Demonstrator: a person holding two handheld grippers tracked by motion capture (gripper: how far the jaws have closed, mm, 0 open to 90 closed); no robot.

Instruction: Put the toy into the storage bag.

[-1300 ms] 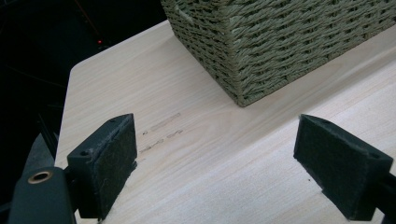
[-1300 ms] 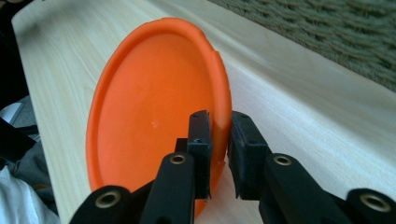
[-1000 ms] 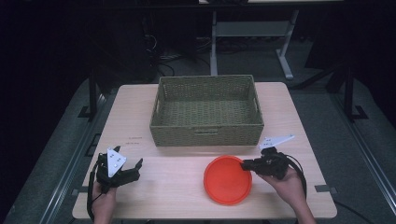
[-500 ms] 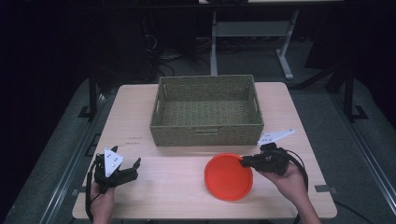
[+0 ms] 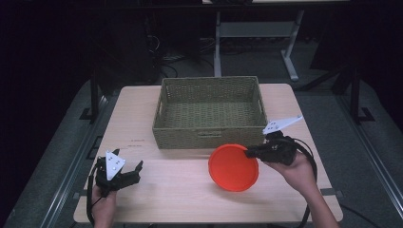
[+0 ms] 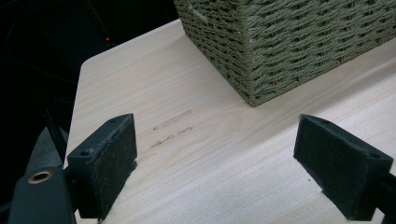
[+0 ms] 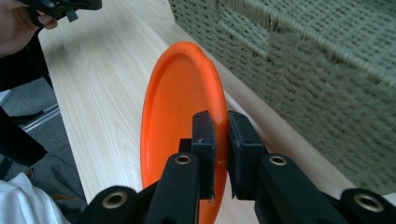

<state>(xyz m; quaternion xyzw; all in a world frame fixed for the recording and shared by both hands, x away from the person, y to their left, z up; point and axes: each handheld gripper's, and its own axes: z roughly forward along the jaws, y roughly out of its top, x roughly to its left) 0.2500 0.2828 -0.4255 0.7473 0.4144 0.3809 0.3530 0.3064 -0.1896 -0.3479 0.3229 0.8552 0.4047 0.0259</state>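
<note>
One item is in play: a round orange plastic plate (image 5: 233,167), and the right gripper (image 5: 248,153) is clamped on its rim, the two black pads (image 7: 204,133) pinching the edge from either side in the right gripper view. The plate is tilted, with the gripped side raised off the pale wooden bench (image 5: 180,190) (whether its far edge touches the wood I cannot tell from above), and it sits just in front of the rectangular woven olive-green wicker basket (image 5: 209,111), near the basket's front right corner.

The grasp looks secure, so the picking-up part is done, or as good as done. What remains, as I judge it, is the larger share: lifting the plate over the basket's front wall, bringing it above the open interior, and letting it go there. The basket's inside holds nothing as far as the high view shows, so no placing has happened yet.

The left gripper (image 5: 124,178) rests at the near left corner of the bench, well apart from both plate and basket, its jaws spread wide with only bare wood between them. It seems to have no part in this step.
</note>
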